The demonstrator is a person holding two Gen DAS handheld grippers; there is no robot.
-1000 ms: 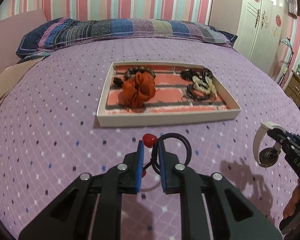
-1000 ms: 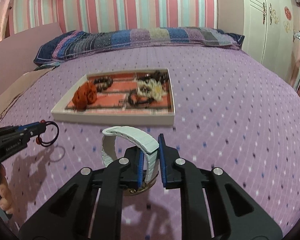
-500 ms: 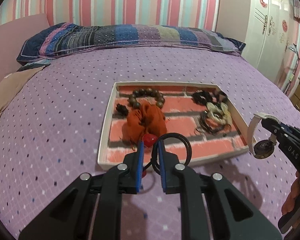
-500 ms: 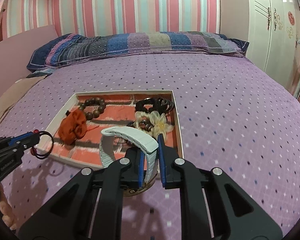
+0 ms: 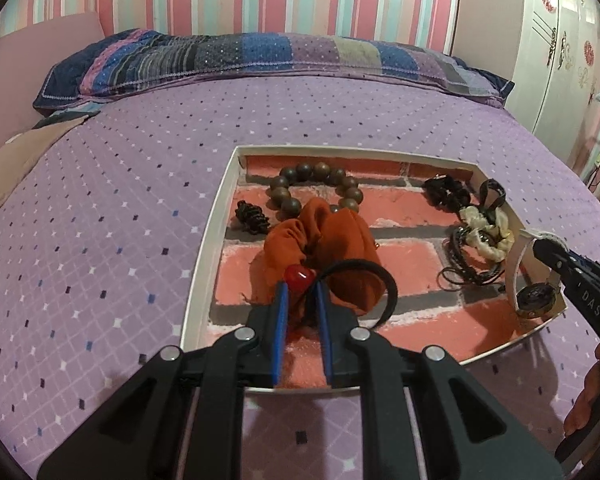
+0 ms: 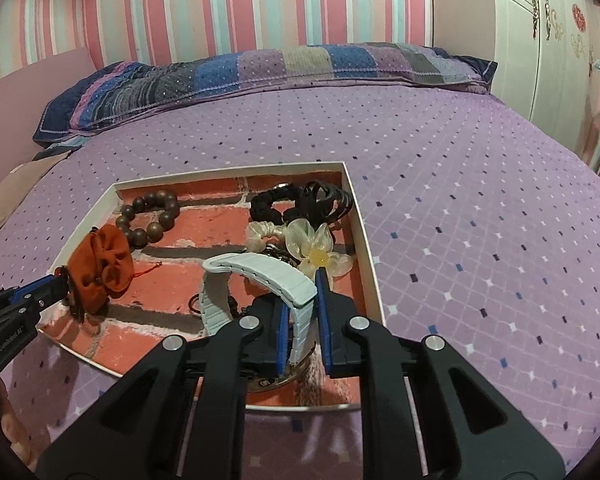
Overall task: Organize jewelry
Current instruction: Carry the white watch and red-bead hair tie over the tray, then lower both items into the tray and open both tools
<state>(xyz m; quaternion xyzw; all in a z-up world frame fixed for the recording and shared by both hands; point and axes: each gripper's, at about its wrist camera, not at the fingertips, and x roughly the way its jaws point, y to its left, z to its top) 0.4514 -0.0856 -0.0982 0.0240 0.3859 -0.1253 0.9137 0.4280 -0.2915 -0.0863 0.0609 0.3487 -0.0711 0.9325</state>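
both grippers now over the tray

since a second ago both have come from the bedspread [image 5: 100,208] to above the tray [image 5: 204,264]. left gripper [image 5: 300,292] pinches a black hair tie [image 5: 384,280] with red bead over the orange scrunchie [image 5: 332,240]. right gripper [image 6: 302,284] clamps the white watch [image 6: 260,272] near the tray's right wall; open brick-print floor lies between them.

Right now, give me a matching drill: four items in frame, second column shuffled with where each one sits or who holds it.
1. white watch
2. black hair tie with red bead
3. wooden bead bracelet
4. orange scrunchie

a. tray's far left corner
b. in left gripper
c. tray's left half, just in front of the beads
d. in right gripper

Pairs: 1-d, 2-b, 3-a, 4-c
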